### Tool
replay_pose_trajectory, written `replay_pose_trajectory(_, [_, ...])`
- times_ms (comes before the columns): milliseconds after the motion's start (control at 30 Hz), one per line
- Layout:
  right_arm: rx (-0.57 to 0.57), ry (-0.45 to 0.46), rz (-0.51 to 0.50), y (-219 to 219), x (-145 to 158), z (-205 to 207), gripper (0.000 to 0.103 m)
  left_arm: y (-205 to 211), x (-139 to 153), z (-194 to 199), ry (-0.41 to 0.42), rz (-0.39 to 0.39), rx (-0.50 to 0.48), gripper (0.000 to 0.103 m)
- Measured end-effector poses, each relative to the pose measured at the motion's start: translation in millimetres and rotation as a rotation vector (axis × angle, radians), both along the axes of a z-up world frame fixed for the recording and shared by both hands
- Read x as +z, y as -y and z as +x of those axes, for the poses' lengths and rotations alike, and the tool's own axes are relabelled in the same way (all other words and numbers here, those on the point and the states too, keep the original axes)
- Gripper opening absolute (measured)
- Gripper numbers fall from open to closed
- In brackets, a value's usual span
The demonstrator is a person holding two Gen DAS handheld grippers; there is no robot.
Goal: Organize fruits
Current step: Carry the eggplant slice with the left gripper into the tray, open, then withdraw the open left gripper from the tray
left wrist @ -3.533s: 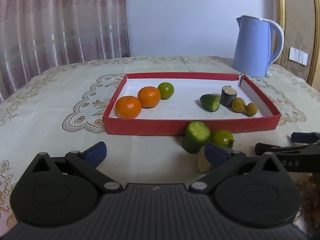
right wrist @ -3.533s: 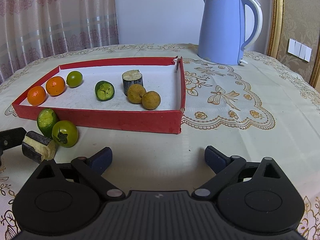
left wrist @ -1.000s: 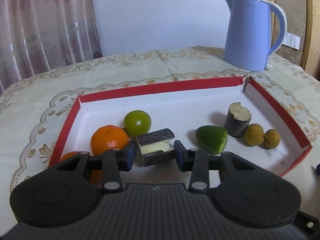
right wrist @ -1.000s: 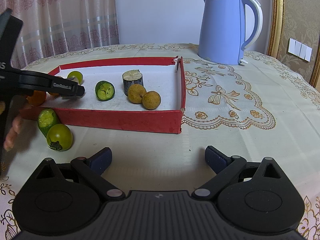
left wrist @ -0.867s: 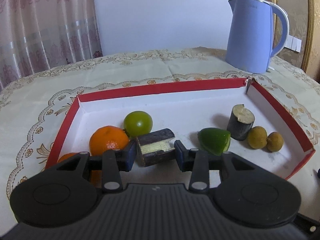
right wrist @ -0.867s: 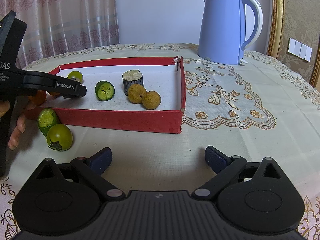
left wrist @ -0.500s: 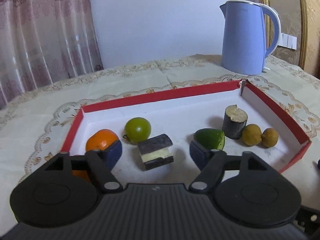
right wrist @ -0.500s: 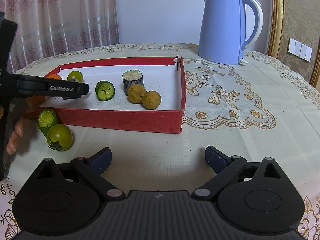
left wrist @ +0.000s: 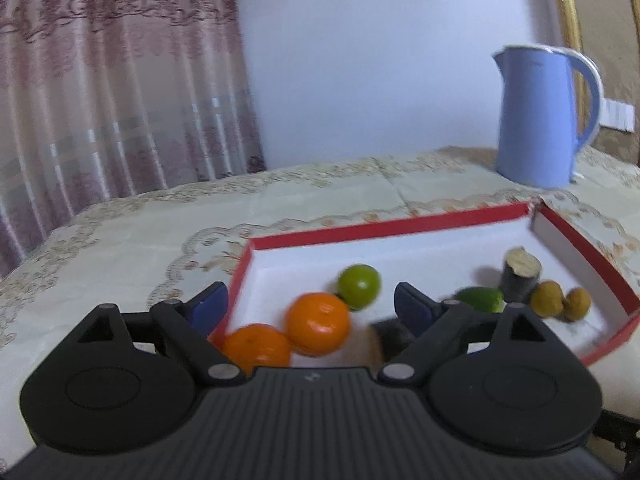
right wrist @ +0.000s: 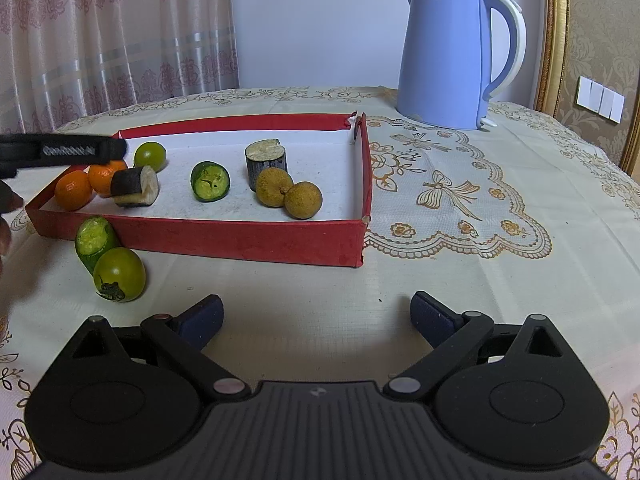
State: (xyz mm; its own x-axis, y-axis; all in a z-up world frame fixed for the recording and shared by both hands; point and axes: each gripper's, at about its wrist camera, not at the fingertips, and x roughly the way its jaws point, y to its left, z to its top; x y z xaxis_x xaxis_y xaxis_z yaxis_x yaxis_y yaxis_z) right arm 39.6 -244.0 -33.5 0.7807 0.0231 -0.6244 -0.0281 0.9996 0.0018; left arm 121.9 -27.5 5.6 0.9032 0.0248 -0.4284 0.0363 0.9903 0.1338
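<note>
Left wrist view: the left hand-held gripper [left wrist: 310,304] is spread wide and empty over the red tray [left wrist: 384,225], above the oranges [left wrist: 318,323].

Right wrist view: the right hand-held gripper [right wrist: 316,314] waits wide and empty, low over the table [right wrist: 460,264]. A dark cane piece [right wrist: 134,186] lies inside the tray beside the oranges; a green tomato [right wrist: 119,274] and cut cucumber [right wrist: 94,240] sit outside near the front wall, likely next.

Table, embroidered cream cloth [right wrist: 460,264]: red tray [right wrist: 240,240], blue kettle [right wrist: 444,60], cucumber piece [right wrist: 94,242], green tomato [right wrist: 120,274].
</note>
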Motion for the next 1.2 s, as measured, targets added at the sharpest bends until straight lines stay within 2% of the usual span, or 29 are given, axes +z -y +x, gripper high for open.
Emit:
replay_pose_trajectory(167, [0.0,0.0,0.0,0.0,0.0,0.0,0.101,-13.2,9.0,-14.0,0.013,0.006,0.022,0.096])
replay_pose_trajectory(333, [0.001,0.0,0.0,0.1,-0.1,0.1,0.101,-29.4,17.8,-34.4,-0.02,-0.038,0.007,0.101])
replay_pose_trajectory(567, [0.0,0.0,0.0,0.1,0.0,0.1,0.101,-36.7,-13.1,-73.8,-0.114,-0.067,-0.045,0.103])
replay_pose_trajectory(900, [0.001,-0.001,0.0,0.0,0.2,0.0,0.101,-48.2,-38.8,-69.2,-0.214,-0.133,-0.031,0.103])
replay_pose_trajectory(1067, [0.025,0.003,0.009,-1.4,0.3,-0.9,0.101,-42.9,-40.8,-67.6,-0.227,-0.097,-0.028,0.103])
replay_pose_trajectory(1200, [0.057,0.022,0.015,-4.8,1.3,-4.2,0.101,-45.8,-41.0,-66.9,-0.233,-0.114,-0.029,0.103])
